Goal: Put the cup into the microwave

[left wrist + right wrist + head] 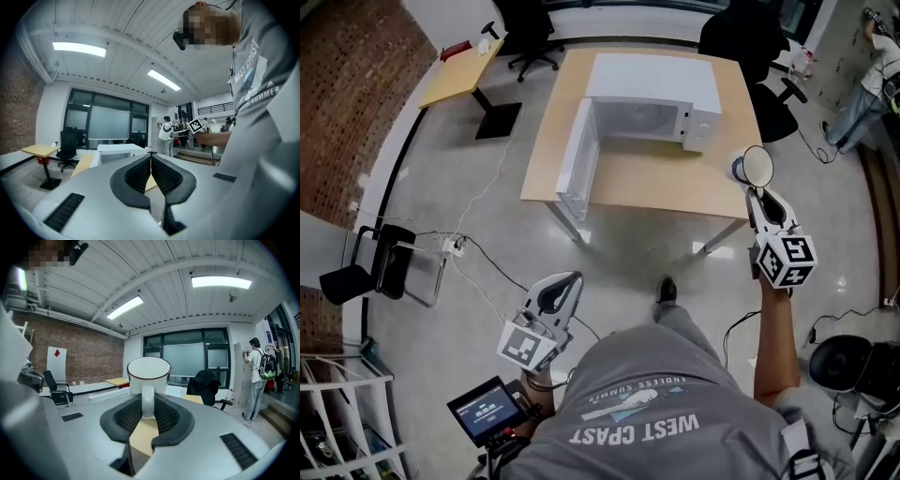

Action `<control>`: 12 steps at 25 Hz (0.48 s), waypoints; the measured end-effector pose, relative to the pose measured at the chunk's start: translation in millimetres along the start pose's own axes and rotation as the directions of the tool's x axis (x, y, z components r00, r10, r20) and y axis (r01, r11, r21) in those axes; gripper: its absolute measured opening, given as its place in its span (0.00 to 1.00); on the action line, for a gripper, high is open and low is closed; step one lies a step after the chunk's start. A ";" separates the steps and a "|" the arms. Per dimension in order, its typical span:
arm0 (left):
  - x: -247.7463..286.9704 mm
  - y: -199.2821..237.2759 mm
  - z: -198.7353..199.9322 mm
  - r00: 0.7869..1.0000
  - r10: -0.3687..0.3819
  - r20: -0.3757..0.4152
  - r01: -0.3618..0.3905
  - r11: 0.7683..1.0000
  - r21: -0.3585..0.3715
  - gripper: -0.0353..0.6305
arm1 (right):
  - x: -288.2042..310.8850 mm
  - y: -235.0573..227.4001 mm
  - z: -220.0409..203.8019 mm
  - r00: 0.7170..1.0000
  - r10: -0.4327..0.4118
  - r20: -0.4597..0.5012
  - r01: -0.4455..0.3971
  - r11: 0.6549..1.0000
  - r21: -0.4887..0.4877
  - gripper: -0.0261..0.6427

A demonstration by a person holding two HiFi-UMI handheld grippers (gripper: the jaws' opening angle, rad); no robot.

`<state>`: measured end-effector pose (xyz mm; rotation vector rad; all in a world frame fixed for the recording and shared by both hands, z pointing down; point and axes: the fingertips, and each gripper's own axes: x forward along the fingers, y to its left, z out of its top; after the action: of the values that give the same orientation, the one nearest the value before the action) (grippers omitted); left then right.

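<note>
The white microwave (661, 94) stands on a wooden table (656, 173) with its door (575, 159) swung open to the left. My right gripper (754, 189) is raised over the table's right front corner, shut on the handle of a white cup (756, 167). In the right gripper view the cup (149, 375) stands upright beyond the jaws, its handle clamped between the pads (126, 418). My left gripper (566, 281) hangs low over the floor, in front of the table, with nothing in it. In the left gripper view its fingertips (150, 155) meet.
Black office chairs (741, 33) stand behind and right of the table. A small wooden desk (459, 70) is at the back left. Cables (487, 262) trail over the floor, and a black chair (380, 267) stands left. A person (872, 84) stands far right.
</note>
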<state>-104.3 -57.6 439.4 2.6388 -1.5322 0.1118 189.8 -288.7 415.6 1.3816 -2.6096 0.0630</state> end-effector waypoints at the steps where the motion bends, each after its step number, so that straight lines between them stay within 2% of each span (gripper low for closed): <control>1: -8.3 -2.8 0.0 1.000 -0.007 0.003 0.007 1.000 0.005 0.09 | -13.1 12.9 7.9 1.000 0.011 0.012 -0.011 1.000 -0.007 0.14; 6: -39.3 -20.0 1.7 0.998 -0.052 0.019 0.052 0.999 0.008 0.09 | -74.9 67.3 37.3 0.997 0.062 0.046 -0.061 0.998 -0.026 0.14; 12: -56.4 -39.4 8.7 0.992 -0.111 0.051 0.111 0.994 0.002 0.09 | -130.0 105.6 62.3 0.995 0.076 0.058 -0.073 0.996 -0.052 0.14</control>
<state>-97.8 9.5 423.1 2.7396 -1.3947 0.0364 165.1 -130.8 335.7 1.2890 -2.6920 -0.0331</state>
